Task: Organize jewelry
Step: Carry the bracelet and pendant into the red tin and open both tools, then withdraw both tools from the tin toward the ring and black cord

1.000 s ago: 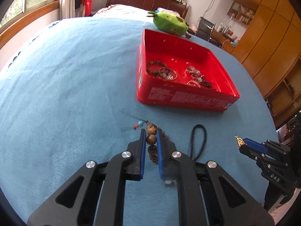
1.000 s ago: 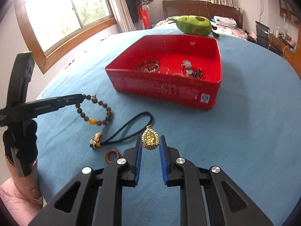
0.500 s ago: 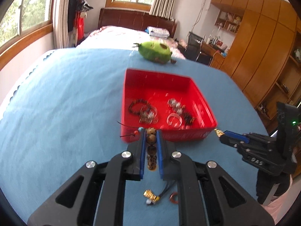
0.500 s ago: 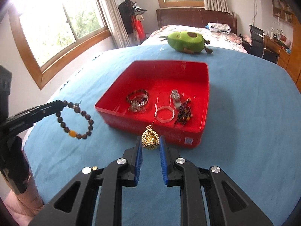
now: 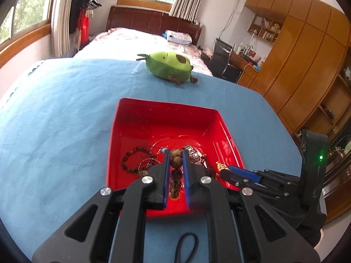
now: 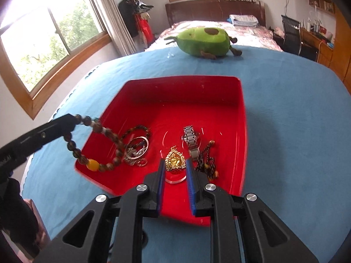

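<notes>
My left gripper (image 5: pixel 176 153) is shut on a brown bead bracelet (image 5: pixel 176 161) and holds it above the red tray (image 5: pixel 166 111). In the right wrist view the bracelet (image 6: pixel 98 153) hangs from that gripper over the tray's left rim (image 6: pixel 114 103). My right gripper (image 6: pixel 175 163) is shut on a gold pendant (image 6: pixel 174 161) over the tray's near half. It also shows in the left wrist view (image 5: pixel 237 172). The pendant's black cord (image 5: pixel 186 247) trails down to the cloth. In the tray lie a dark bead bracelet (image 6: pixel 137 130), silver bangles (image 6: pixel 137 149), a metal watch (image 6: pixel 190 140) and a dark beaded string (image 6: pixel 207 162).
A green avocado plush toy (image 6: pixel 204 41) lies on the blue cloth (image 6: pixel 296 109) beyond the tray. A bed stands behind the table, windows at left, wooden cabinets (image 5: pixel 307 65) at right.
Both grippers have lifted their jewelry off the cloth and moved forward. They now hold it over the red tray. The tray looks nearer in both views.
</notes>
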